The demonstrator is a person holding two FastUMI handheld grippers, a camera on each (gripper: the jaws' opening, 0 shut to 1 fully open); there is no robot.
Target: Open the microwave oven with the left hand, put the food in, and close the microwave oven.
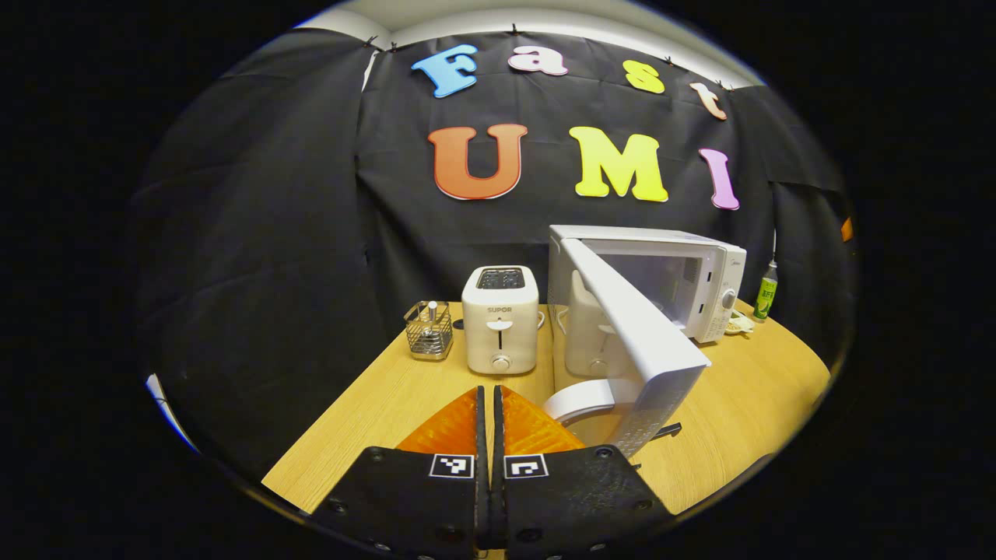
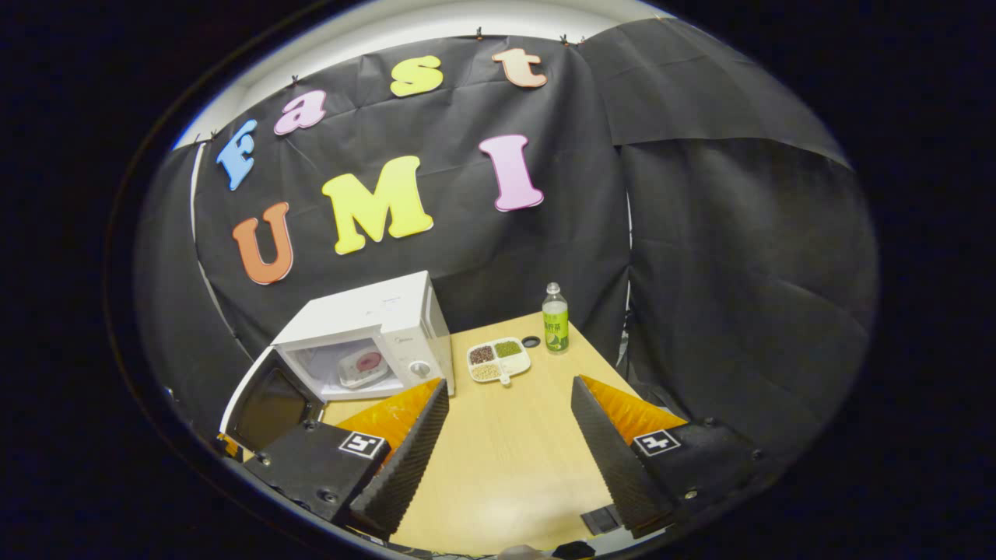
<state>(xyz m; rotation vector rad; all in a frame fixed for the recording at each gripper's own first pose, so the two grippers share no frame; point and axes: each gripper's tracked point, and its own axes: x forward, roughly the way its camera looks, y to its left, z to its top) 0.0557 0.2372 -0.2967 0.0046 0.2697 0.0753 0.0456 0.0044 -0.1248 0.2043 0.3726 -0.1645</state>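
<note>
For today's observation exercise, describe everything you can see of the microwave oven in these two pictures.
The microwave oven is a white, boxy appliance standing on the wooden table against the black cloth wall. Its side-hinged door, white outside with a dark window inside, is swung wide open. A control panel with a round knob sits on the right of the front. Inside the pale cavity lies a plate of food. A toaster stands to its left, a divided dish to its right. Neither gripper touches it.
</note>
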